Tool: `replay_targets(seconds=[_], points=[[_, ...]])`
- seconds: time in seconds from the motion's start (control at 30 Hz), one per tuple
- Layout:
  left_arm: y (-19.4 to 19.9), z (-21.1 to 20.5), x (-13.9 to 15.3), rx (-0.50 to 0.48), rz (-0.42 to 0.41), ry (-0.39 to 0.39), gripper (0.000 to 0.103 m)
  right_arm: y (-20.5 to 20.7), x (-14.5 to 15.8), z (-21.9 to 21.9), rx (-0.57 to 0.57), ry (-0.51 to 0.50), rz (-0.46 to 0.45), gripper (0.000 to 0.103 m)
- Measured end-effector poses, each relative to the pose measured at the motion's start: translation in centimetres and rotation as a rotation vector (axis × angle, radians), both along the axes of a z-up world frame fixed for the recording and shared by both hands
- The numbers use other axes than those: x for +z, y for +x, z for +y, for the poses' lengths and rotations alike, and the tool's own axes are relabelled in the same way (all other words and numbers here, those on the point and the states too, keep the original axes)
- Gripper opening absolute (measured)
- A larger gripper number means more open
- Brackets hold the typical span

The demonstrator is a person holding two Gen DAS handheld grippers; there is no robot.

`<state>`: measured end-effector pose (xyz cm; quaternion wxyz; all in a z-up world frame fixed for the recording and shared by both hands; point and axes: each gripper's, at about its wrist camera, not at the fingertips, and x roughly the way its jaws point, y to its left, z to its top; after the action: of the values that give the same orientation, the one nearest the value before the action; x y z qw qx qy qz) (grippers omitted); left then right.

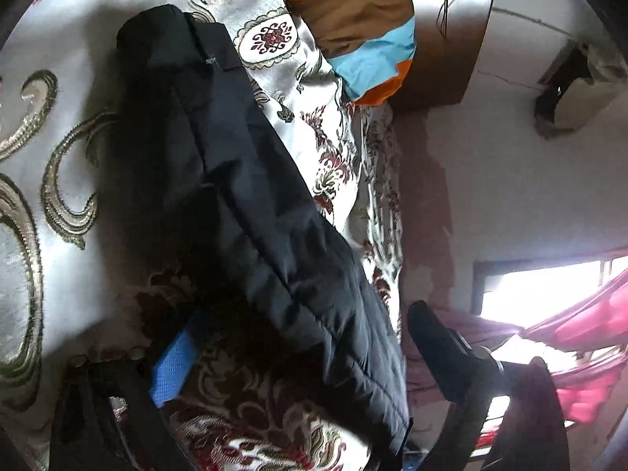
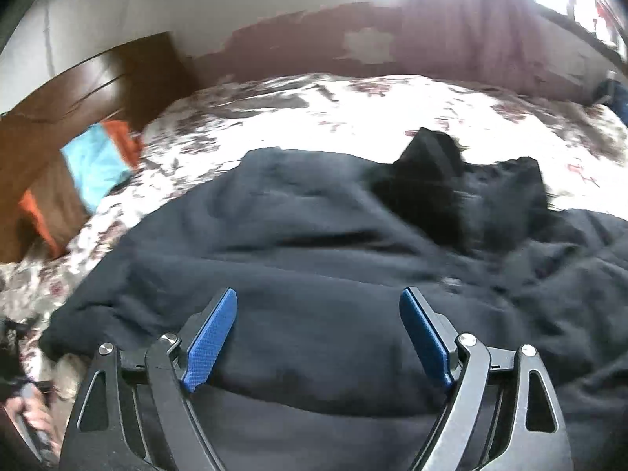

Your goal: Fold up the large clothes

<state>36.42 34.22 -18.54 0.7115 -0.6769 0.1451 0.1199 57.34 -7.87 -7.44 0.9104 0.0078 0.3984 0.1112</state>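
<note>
While the right gripper [image 2: 318, 337] hangs with its jaws spread wide and nothing between the blue pads [image 2: 210, 347], a dark navy jacket [image 2: 314, 235] lies just below and beyond it, spread across the bed. Its cloth is matte and softly rumpled, with broad shallow folds, and a black fuzzy part [image 2: 451, 180] sticks up at its far edge. In the left wrist view the left gripper [image 1: 298, 357] also stands wide apart, one blue pad [image 1: 172, 365] at one side and a black finger [image 1: 439, 345] at the other, gripping nothing; the jacket runs between them as a long dark band with stitched seams. Under it lies a pale bedspread [image 1: 59, 137] with gold swirls and red flowers. Beyond are a striped orange, brown and blue pillow [image 1: 361, 31], a wooden headboard [image 2: 98, 78] and a bright window [image 1: 549, 286].
</note>
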Motion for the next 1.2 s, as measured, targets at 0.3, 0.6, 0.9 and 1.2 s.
replay_targets(seconds=[0.3, 0.6, 0.9, 1.2], points=[[-0.2, 0.4, -1.3, 0.013, 0.012, -0.006, 0.025, -1.1, -3.4, 3.2, 0.039, -0.072, -0.080, 0.094], [-0.2, -0.1, 6.1, 0.023, -0.104, 0.287, 0.008, -1.6, -2.4, 2.6, 0.047, -0.047, -0.092, 0.094], [-0.8, -7.7, 19.0, -0.129, -0.324, 0.723, 0.007, -7.3, 2.9, -4.7, 0.028, -0.078, -0.144, 0.094], [2.6, -22.4, 24.4, -0.497, -0.456, 1.009, 0.007, -11.2, 4.2, -17.3, -0.161, -0.113, -0.120, 0.095]])
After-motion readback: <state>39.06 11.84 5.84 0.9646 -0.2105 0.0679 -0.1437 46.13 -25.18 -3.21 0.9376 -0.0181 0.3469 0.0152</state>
